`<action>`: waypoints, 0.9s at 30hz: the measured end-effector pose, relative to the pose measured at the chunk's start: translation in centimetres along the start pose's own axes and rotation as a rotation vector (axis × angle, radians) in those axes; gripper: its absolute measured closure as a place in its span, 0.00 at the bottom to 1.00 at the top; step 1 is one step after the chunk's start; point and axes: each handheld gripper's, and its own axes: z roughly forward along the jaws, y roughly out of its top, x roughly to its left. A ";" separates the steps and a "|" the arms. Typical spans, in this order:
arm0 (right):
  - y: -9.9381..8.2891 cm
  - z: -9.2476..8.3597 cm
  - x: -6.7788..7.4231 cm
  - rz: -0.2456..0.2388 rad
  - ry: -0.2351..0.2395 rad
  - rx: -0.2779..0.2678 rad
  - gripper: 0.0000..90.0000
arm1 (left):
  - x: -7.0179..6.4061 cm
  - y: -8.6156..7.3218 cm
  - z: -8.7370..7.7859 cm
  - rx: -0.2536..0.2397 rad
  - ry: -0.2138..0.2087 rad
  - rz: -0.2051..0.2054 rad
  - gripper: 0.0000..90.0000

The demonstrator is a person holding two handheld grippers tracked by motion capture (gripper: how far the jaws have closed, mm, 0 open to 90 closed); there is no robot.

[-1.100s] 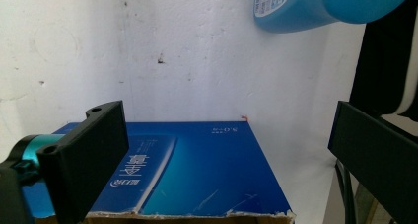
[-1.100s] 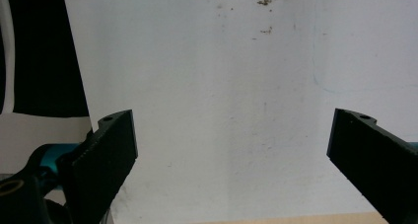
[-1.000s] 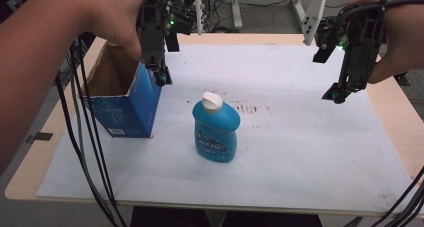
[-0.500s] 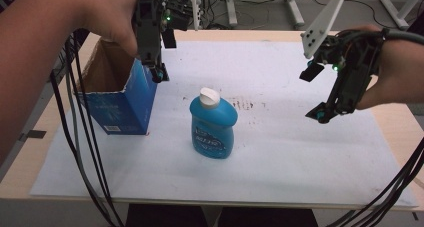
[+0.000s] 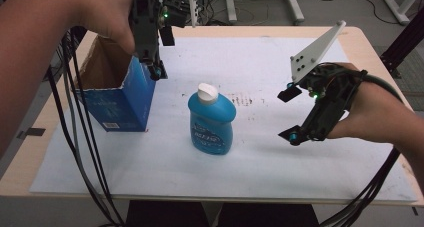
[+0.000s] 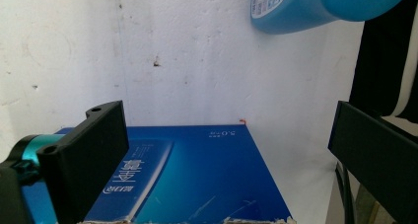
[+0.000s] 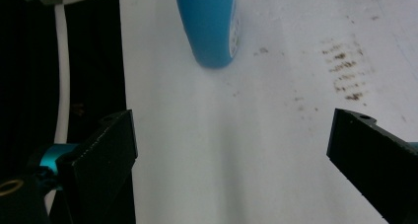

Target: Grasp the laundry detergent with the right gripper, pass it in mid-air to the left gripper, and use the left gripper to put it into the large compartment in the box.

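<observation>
High view: right gripper [image 5: 291,114] fingers spread beside the bottle [image 5: 211,121]; left gripper [image 5: 152,57] fingers spread over the box [image 5: 117,94].

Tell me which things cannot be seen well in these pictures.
- Inside of the blue box: high view, near wall hides its floor.
- Bottle label text: too small and blurred.
- Bottle cap: cut off by the top edge in the right tool view.
- Left tool jaw tips: high view, overlapping the box rim.

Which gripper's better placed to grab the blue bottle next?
Right, probably. The right gripper is open, empty and turned toward the blue bottle, with bare white sheet between them. The left gripper is open too, but it hovers at the rim of the blue box.
</observation>
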 end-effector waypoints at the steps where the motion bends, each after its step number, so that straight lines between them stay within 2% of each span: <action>1: 0.0 0.0 0.0 0.000 0.000 0.000 0.04 | 0.0 0.0 0.0 -0.002 0.002 0.000 0.02; 6: -0.4 1.5 0.4 0.039 0.003 -0.059 0.04 | -0.1 0.2 0.0 0.000 0.000 0.008 0.02; 15: -0.6 4.0 1.1 0.073 0.006 -0.168 0.04 | -0.1 0.2 0.1 -0.005 0.001 0.004 0.02; 27: -0.2 7.5 1.6 0.112 0.022 -0.274 0.04 | -0.2 -0.1 0.4 -0.013 -0.010 0.004 0.02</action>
